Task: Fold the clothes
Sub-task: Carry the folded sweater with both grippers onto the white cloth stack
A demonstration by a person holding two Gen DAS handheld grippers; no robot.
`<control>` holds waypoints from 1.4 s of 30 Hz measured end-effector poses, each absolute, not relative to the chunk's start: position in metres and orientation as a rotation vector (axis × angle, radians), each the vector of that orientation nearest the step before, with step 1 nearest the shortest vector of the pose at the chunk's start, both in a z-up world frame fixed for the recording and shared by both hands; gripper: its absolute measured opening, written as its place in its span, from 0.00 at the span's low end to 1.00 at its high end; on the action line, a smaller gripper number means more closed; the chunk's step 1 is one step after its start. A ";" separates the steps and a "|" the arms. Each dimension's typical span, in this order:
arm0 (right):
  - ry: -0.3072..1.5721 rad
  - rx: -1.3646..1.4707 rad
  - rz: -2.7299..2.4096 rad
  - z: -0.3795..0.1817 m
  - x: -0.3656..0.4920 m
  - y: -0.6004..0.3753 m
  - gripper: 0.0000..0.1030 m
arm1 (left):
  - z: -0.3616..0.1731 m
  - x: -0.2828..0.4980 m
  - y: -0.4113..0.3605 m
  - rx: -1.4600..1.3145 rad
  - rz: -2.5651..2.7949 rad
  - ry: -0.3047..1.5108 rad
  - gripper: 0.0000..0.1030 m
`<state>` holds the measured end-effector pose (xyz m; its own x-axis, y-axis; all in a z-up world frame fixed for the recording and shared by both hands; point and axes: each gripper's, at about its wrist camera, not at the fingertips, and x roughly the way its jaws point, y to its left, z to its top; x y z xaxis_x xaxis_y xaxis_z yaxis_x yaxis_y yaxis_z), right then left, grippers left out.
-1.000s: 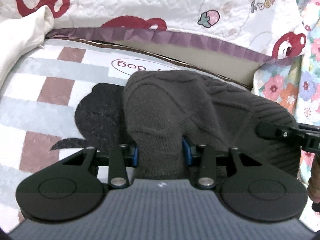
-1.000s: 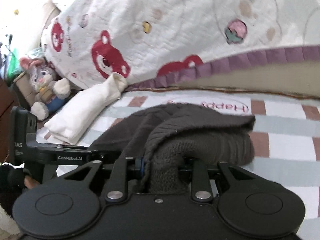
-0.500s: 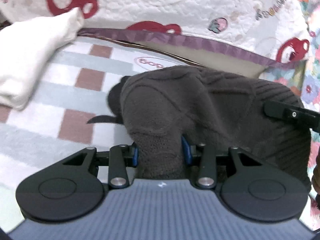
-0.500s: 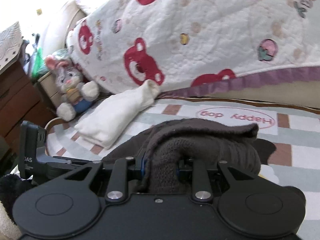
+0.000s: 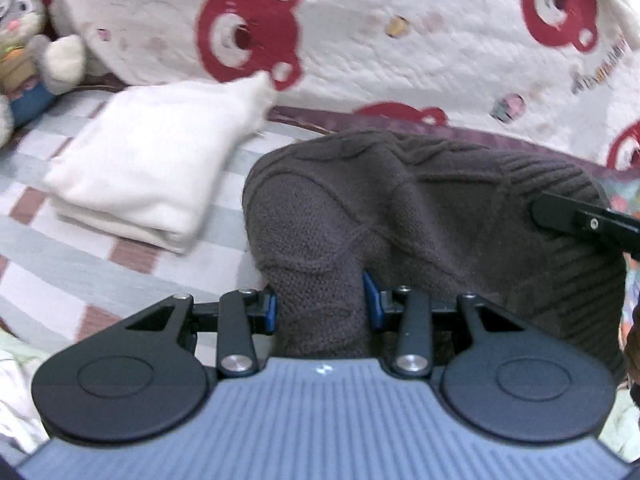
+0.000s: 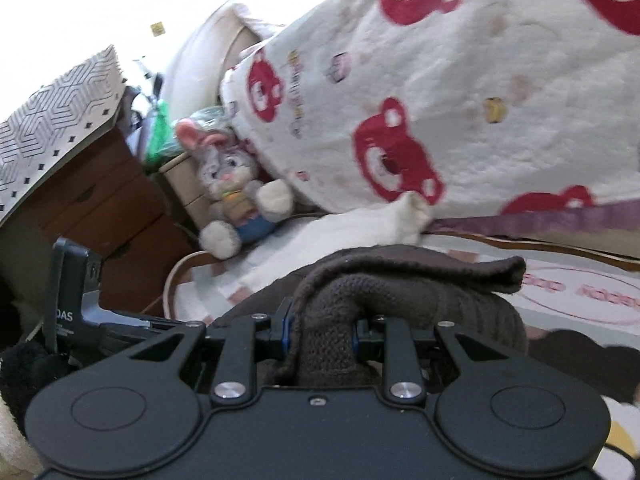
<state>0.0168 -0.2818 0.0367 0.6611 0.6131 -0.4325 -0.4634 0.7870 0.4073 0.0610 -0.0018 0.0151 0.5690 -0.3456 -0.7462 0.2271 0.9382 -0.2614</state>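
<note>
A folded dark brown knit sweater (image 5: 420,216) hangs lifted above the checked bed sheet (image 5: 80,264). My left gripper (image 5: 322,300) is shut on a thick bunch of its knit, blue pads pressing both sides. My right gripper (image 6: 320,330) is shut on the same brown sweater (image 6: 400,292) at its other end. The right gripper's black body (image 5: 576,220) shows at the right edge of the left wrist view, and the left gripper's body (image 6: 76,300) stands at the left of the right wrist view. The fingertips of both are buried in the knit.
A folded white garment (image 5: 148,160) lies on the sheet to the left of the sweater. A white quilt with red bears (image 5: 360,40) is heaped behind. A stuffed rabbit (image 6: 232,200) sits by brown wooden furniture (image 6: 108,208) at the bed's far left.
Both grippers have risen and swung left with the sweater held between them. The folded white garment and the stuffed rabbit have come into view; the dog print on the sheet has dropped out of sight.
</note>
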 end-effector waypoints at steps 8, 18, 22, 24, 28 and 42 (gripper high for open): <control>0.430 0.095 0.787 0.097 0.109 -0.185 0.29 | 0.058 0.139 0.074 -0.085 -0.213 0.772 0.38; 0.523 0.389 0.663 0.008 0.253 -0.123 0.35 | -0.020 0.307 0.132 0.075 -0.048 0.880 0.57; 0.716 0.374 0.551 -0.069 0.283 -0.110 0.30 | -0.085 0.306 0.138 -0.010 0.070 0.900 0.56; 0.692 0.387 0.550 -0.076 0.281 -0.119 0.32 | -0.093 0.287 0.149 -0.101 0.082 0.852 0.56; 0.727 0.459 0.572 -0.077 0.283 -0.132 0.37 | -0.096 0.235 0.184 -0.283 0.113 0.721 0.59; 0.775 0.563 0.598 -0.102 0.269 -0.152 0.57 | -0.129 0.214 0.245 -0.625 -0.014 0.735 0.66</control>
<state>0.2687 -0.1520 -0.1025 0.5697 0.6746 -0.4694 -0.2829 0.6972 0.6587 0.2135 0.2445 -0.1286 0.7501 -0.2245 -0.6221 -0.2002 0.8194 -0.5371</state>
